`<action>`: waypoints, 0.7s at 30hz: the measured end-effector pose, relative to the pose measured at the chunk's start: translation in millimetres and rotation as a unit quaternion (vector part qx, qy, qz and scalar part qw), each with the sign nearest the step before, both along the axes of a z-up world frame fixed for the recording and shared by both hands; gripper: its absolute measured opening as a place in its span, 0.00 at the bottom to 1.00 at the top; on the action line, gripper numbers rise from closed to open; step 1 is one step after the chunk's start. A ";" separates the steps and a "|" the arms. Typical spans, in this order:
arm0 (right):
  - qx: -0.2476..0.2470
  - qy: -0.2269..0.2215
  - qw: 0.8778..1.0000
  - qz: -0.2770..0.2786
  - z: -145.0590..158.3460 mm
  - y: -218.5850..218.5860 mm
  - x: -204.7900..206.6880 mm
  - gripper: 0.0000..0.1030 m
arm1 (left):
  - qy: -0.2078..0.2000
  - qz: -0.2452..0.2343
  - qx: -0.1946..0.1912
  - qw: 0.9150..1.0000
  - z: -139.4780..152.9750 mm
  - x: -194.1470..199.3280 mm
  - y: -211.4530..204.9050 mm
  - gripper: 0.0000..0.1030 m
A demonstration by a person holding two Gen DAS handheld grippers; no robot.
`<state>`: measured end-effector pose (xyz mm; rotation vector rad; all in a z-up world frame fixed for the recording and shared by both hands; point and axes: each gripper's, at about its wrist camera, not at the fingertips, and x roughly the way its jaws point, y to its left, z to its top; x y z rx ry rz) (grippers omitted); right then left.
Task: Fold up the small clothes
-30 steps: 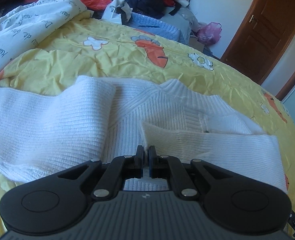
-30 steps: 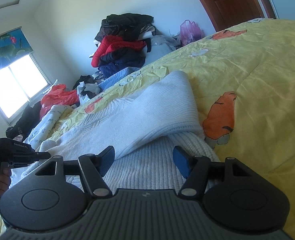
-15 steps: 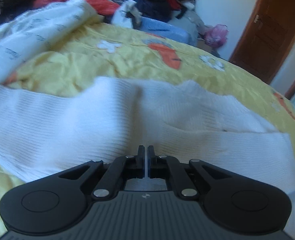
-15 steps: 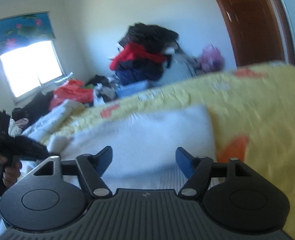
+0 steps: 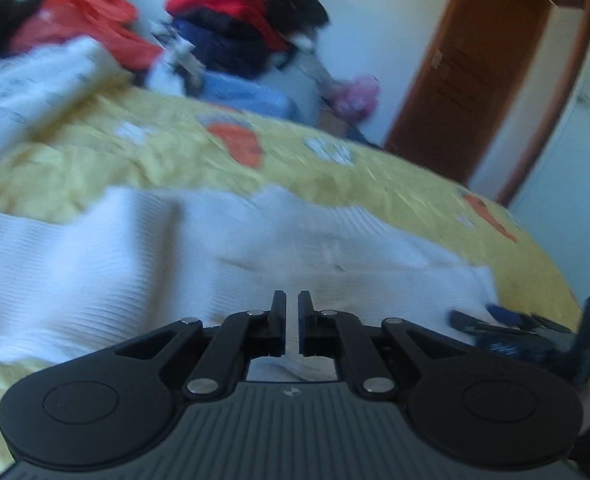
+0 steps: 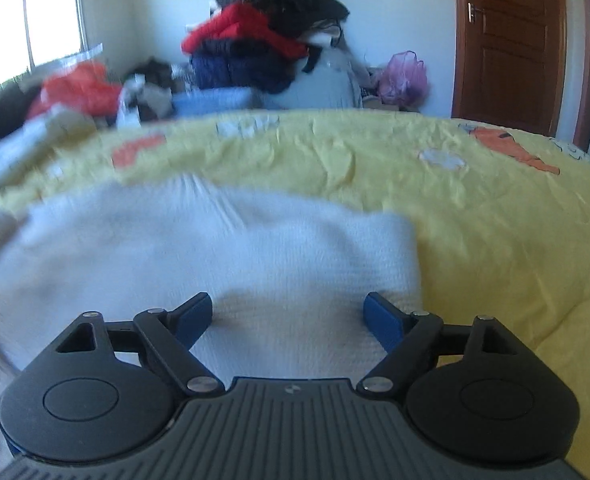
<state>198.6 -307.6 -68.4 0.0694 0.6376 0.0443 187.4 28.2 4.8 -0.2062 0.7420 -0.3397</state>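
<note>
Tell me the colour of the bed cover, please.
Yellow bed cover with orange and white cartoon prints; right wrist view shows it best.

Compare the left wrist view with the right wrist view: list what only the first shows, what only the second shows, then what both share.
Only the left wrist view: the left claw, shut with nothing visibly between its jaws, and the right claw blurred at the sweater's right end.
Only the right wrist view: the bright window, and the right claw open above the knit, its jaws having just been opening.
Both: the white knit sweater on the yellow bedspread, the clothes pile, the pink bag, the brown door.
</note>
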 end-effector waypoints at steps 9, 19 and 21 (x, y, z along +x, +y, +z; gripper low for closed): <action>-0.017 0.001 1.000 0.007 -4.4 8.2 -0.8 0.94 | 0.068 0.021 -0.095 0.993 -60.5 23.4 9.2 0.05; -0.016 -0.001 1.000 0.006 -3.0 7.8 -1.4 0.94 | -0.041 0.174 -0.101 0.979 -17.1 -47.5 129.8 0.38; -0.015 -0.002 1.000 0.006 -3.0 7.7 -1.4 0.95 | -0.050 0.259 -0.129 0.956 -18.4 -55.0 181.2 0.58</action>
